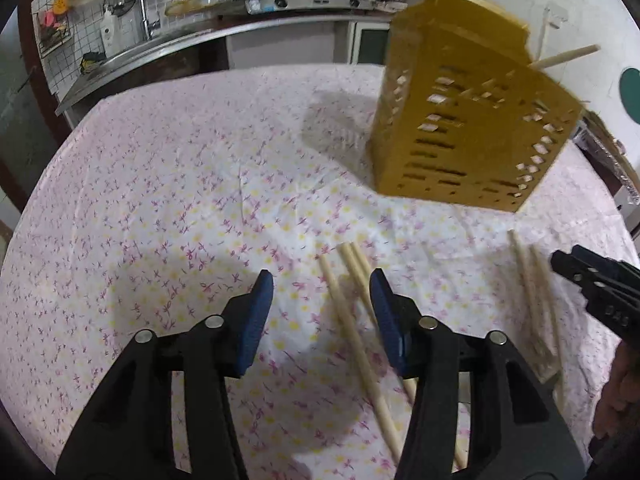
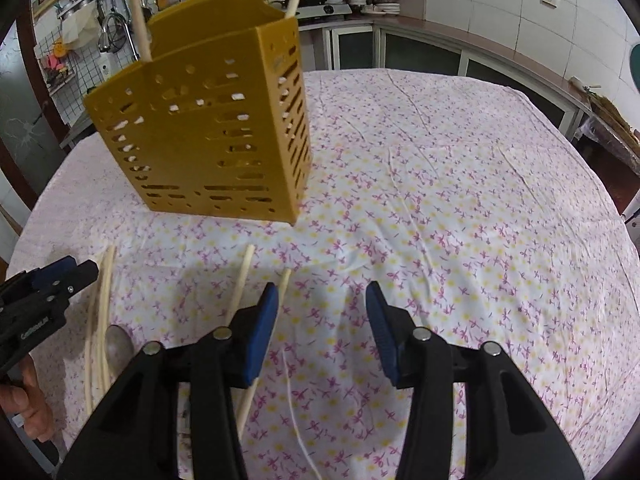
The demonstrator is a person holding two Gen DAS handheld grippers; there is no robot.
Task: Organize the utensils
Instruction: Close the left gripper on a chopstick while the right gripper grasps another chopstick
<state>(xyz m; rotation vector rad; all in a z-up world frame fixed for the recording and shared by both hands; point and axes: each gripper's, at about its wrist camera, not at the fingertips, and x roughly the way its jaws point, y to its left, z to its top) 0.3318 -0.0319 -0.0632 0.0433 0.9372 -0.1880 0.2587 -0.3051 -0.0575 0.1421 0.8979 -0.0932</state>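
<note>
Chopsticks lie loose on the cloth-covered bench, some beneath the left tool, which hovers low, pads spread, grasping nothing. Right tool likewise gapes empty, level above the cloth. Yellow holder stands beyond, two chopsticks upright inside.

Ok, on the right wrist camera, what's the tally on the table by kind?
Yellow utensil holder: 1
Chopsticks standing in the holder: 2
Loose chopsticks lying flat: 5
Spoon: 1
Total: 9
</note>
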